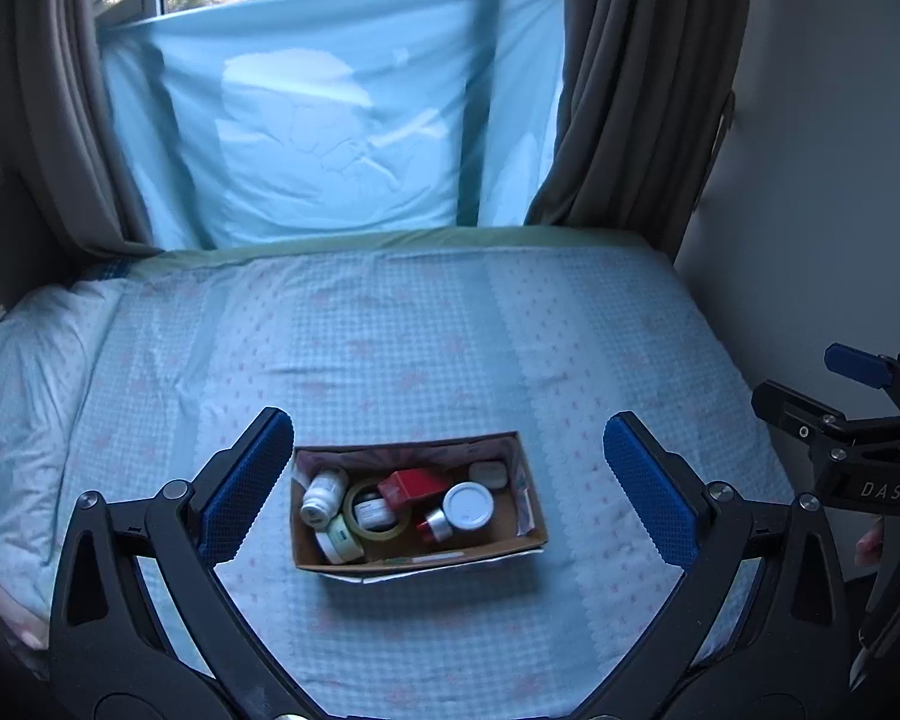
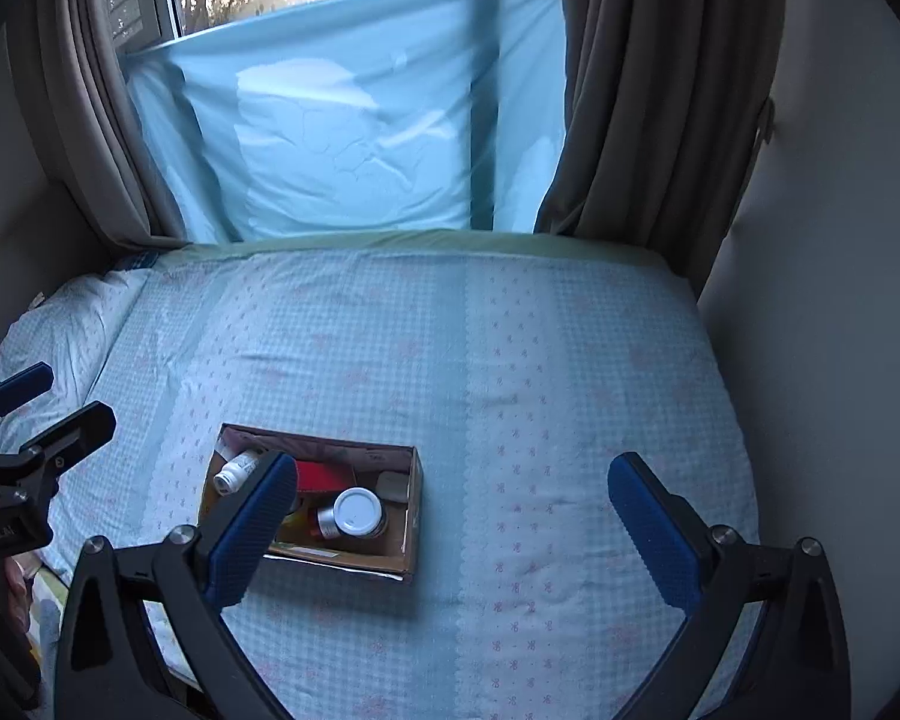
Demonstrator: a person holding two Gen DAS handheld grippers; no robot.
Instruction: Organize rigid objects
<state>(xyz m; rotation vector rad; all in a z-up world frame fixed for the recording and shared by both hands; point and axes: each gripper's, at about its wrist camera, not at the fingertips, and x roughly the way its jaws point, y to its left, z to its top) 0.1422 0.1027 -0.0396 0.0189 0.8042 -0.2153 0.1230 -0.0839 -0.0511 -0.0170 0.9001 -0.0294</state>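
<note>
A cardboard box (image 1: 528, 531) sits on the bed near its front edge; it also shows in the right wrist view (image 2: 413, 516). It holds a white pill bottle (image 1: 323, 495), a tape roll (image 1: 378, 528), a red box (image 1: 414, 485), a white-lidded jar (image 1: 468, 505) and other small containers. My left gripper (image 1: 447, 489) is open and empty, held above the box, which shows between its fingers. My right gripper (image 2: 450, 525) is open and empty, above the bed just right of the box; its left finger hides part of the contents.
The bed (image 1: 390, 348) has a light blue checked cover. A pillow (image 1: 24, 396) lies at the left. Grey curtains (image 1: 642, 90) and a blue sheet (image 1: 330, 120) hang at the far end. A white wall (image 2: 822, 300) runs along the right.
</note>
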